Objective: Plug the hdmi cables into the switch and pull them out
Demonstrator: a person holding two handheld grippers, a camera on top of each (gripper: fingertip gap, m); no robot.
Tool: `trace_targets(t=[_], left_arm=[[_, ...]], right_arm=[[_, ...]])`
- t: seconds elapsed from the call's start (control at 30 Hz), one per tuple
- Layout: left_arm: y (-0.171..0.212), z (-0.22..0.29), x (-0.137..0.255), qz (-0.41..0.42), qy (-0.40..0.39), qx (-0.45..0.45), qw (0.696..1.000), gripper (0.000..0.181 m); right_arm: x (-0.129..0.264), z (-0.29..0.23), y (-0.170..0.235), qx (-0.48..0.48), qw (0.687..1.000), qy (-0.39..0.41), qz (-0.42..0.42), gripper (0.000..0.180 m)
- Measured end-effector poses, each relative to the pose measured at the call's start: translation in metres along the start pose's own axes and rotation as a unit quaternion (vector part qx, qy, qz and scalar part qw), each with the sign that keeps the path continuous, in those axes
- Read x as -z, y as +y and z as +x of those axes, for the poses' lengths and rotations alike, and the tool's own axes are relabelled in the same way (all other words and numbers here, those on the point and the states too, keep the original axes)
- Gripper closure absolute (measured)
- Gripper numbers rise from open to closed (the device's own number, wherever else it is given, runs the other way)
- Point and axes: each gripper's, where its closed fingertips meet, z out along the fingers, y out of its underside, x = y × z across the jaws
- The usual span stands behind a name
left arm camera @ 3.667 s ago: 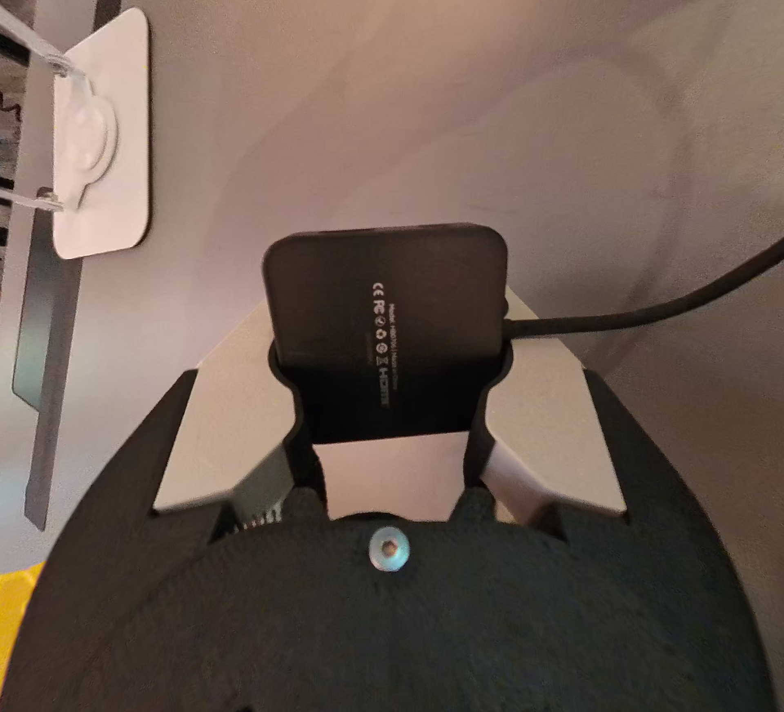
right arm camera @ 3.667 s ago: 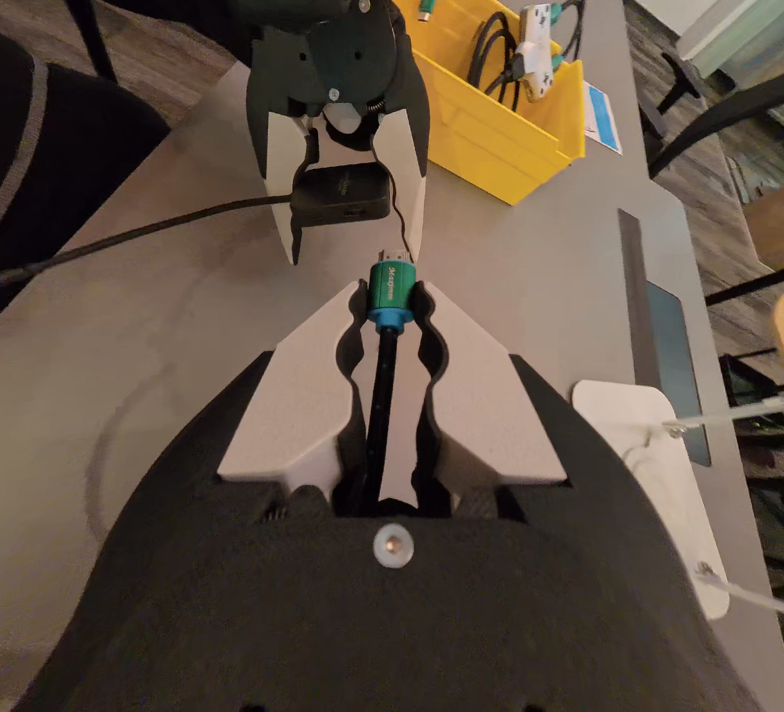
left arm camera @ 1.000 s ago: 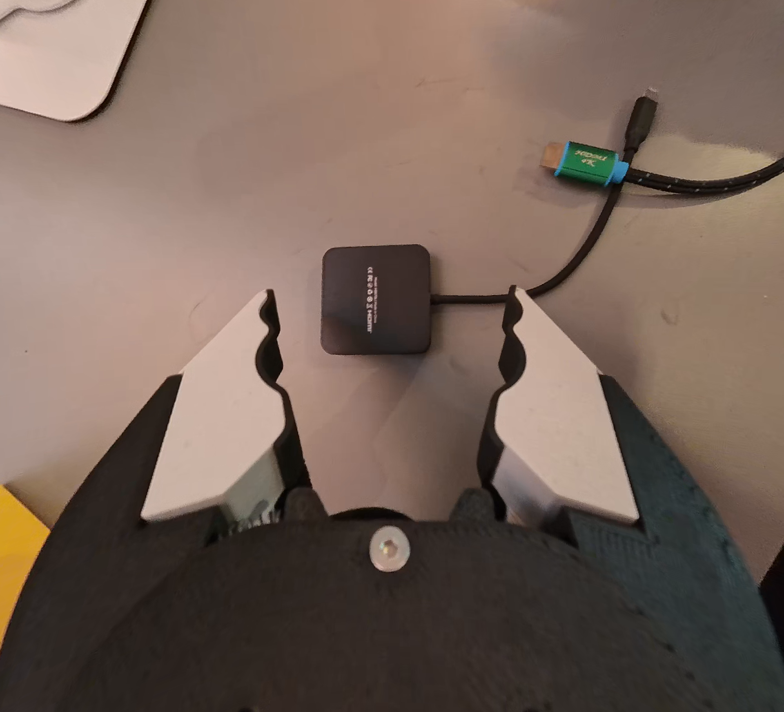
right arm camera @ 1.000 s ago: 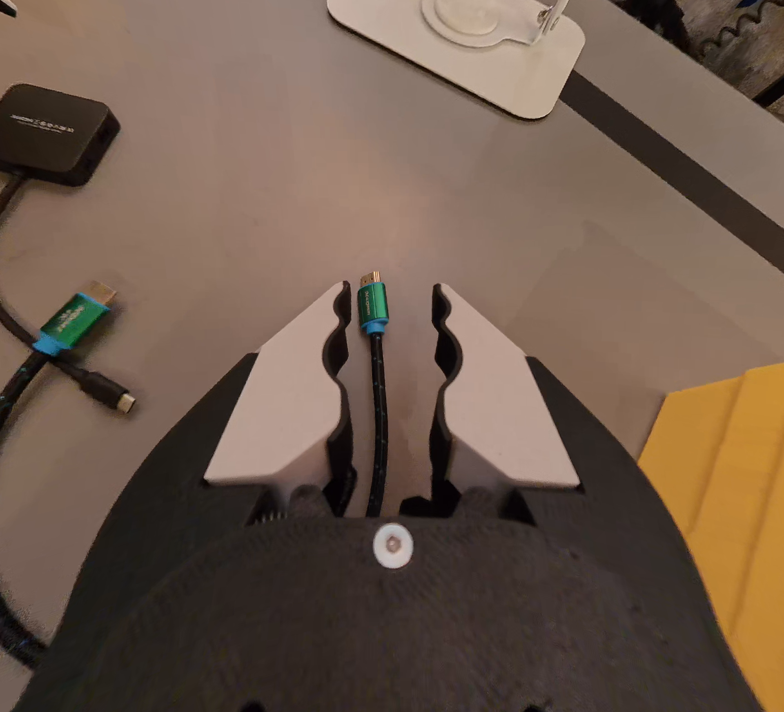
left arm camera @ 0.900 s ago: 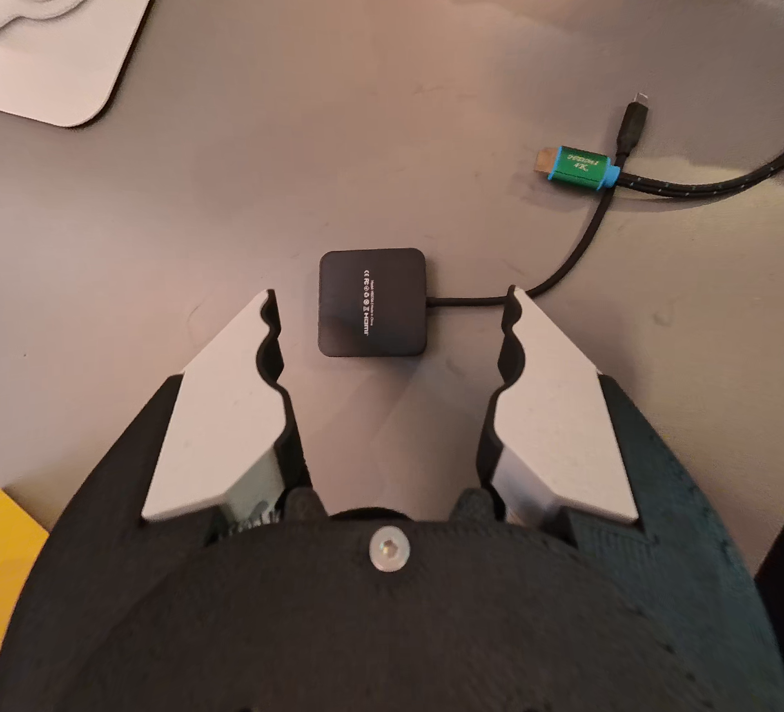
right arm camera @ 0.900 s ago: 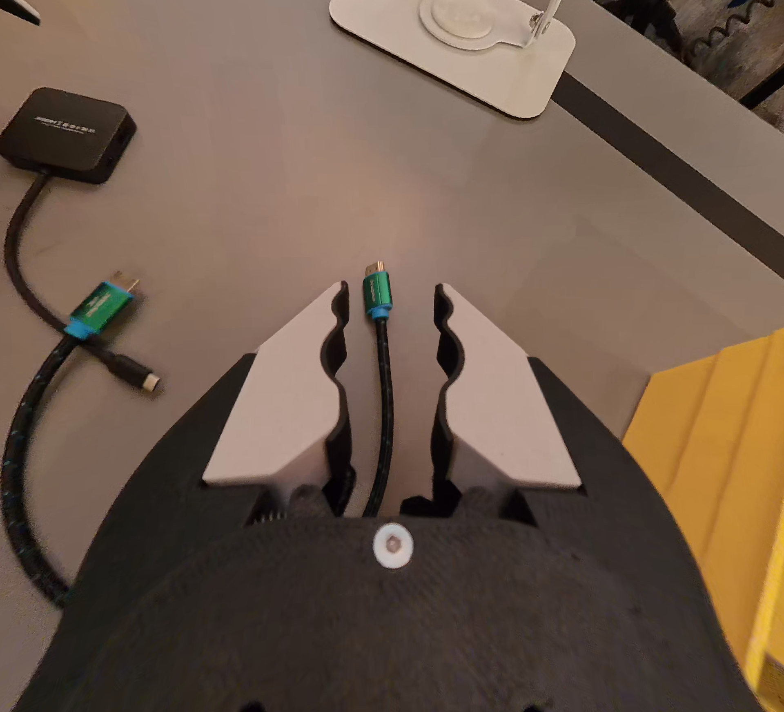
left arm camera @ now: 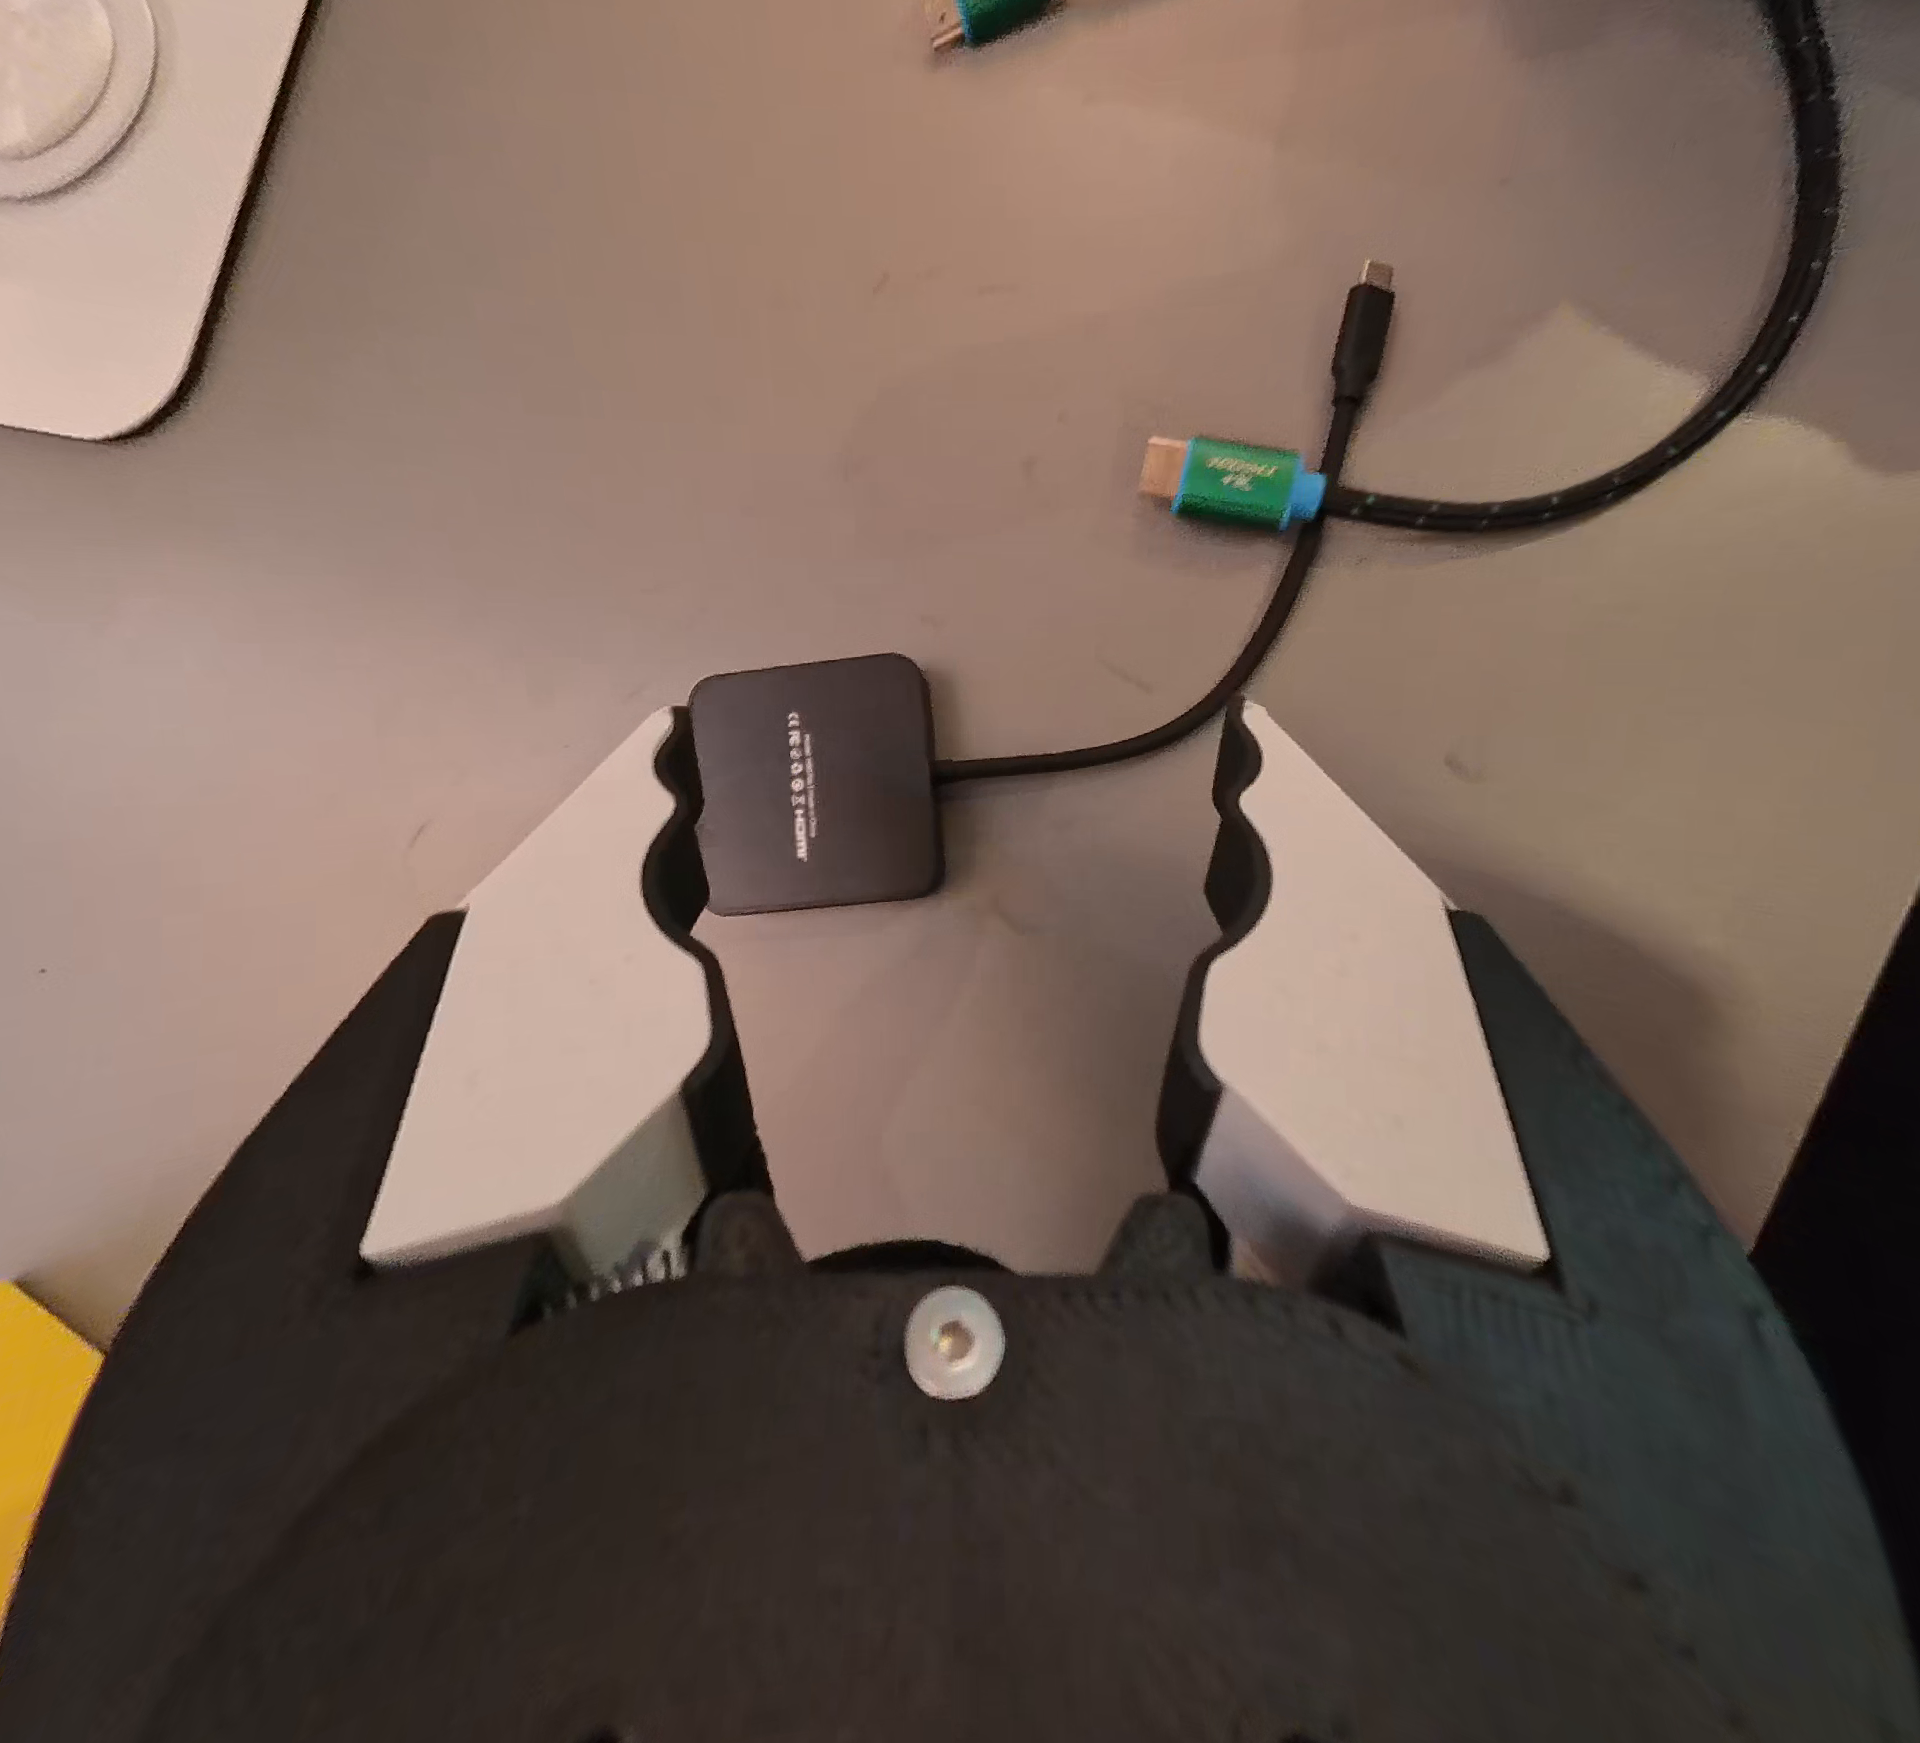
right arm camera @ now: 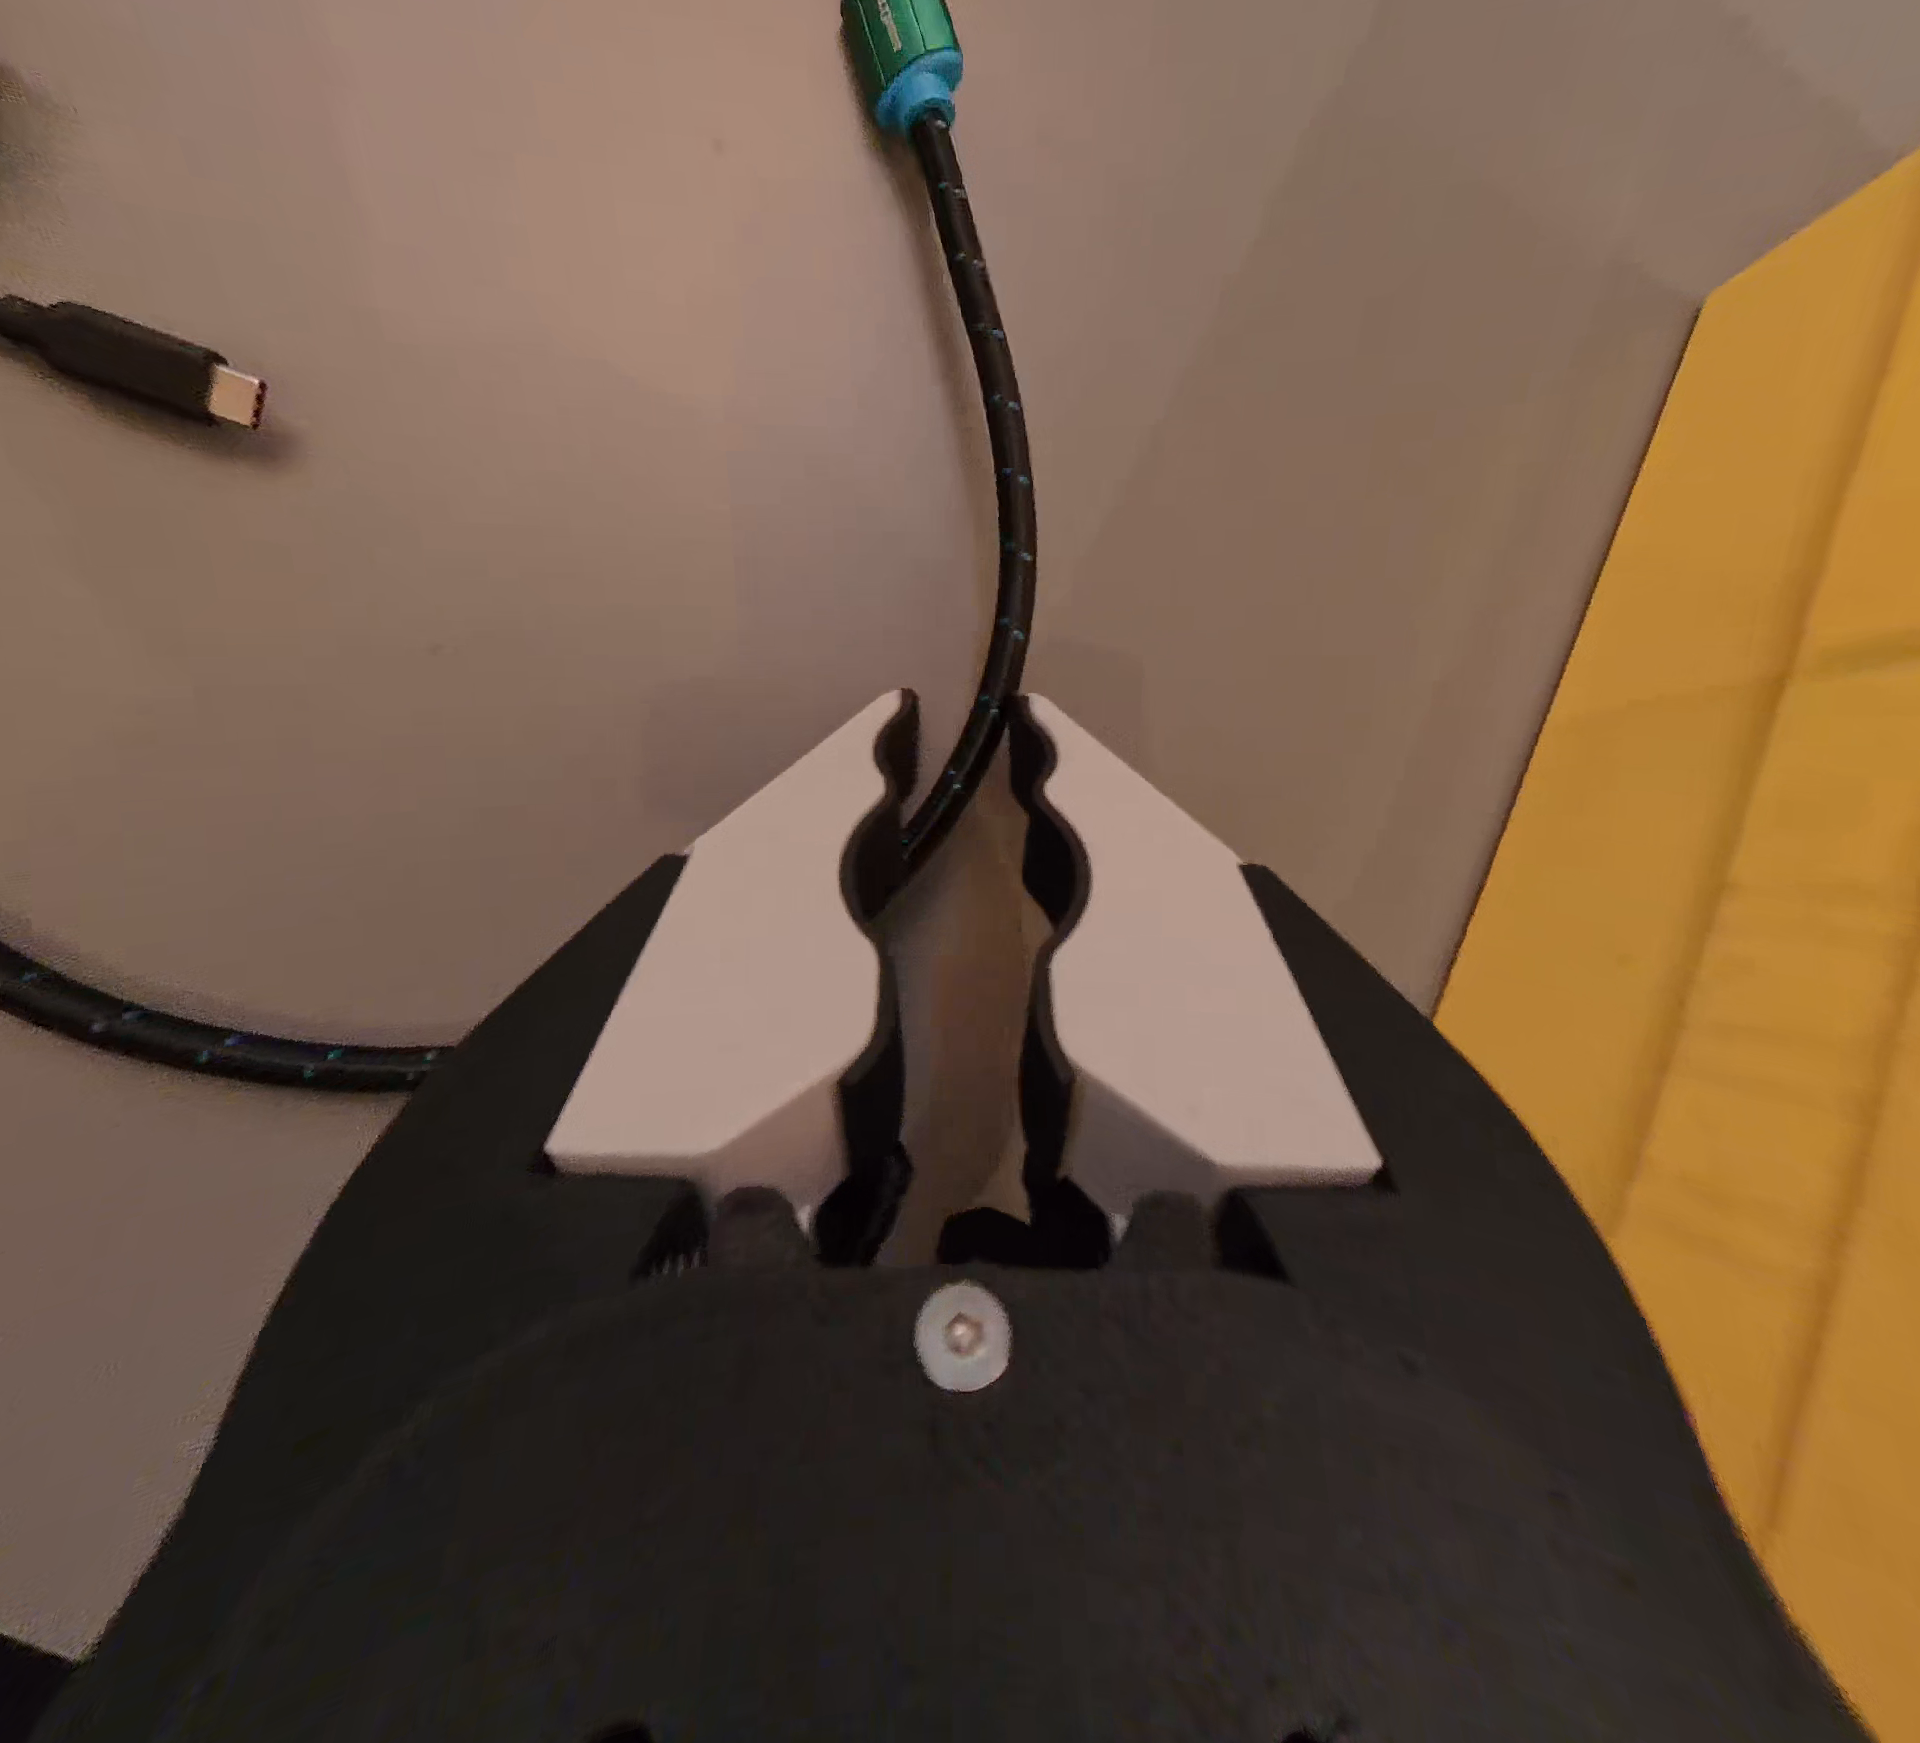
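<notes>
Black and square, the switch (left arm camera: 818,784) lies on the grey bench (left arm camera: 582,405) just inside the left claw (left arm camera: 951,727), whose fingers stand wide; two green plugs (left arm camera: 1231,478) lie beyond (both unplugged). From the right wrist, the right claw (right arm camera: 964,704) stands narrow around a braided cable (right arm camera: 1003,446), its green plug (right arm camera: 902,26) ahead on the bench.

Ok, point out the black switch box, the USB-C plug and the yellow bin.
black switch box (left arm camera: 816,784), left wrist view, top face.
USB-C plug (right arm camera: 237,393), right wrist view, metal tip.
yellow bin (right arm camera: 1704,862), right wrist view, side wall.
</notes>
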Motion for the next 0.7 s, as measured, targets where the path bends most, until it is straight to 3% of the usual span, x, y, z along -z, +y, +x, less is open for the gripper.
trace_targets(t=[0.7], left_arm=[[-0.013, 0.01, 0.011, 0.015, 0.005, -0.026, 1.0, 0.093]], right_arm=[[0.008, 0.003, -0.011, -0.04, 0.997, -0.017, 0.059, 0.177]])
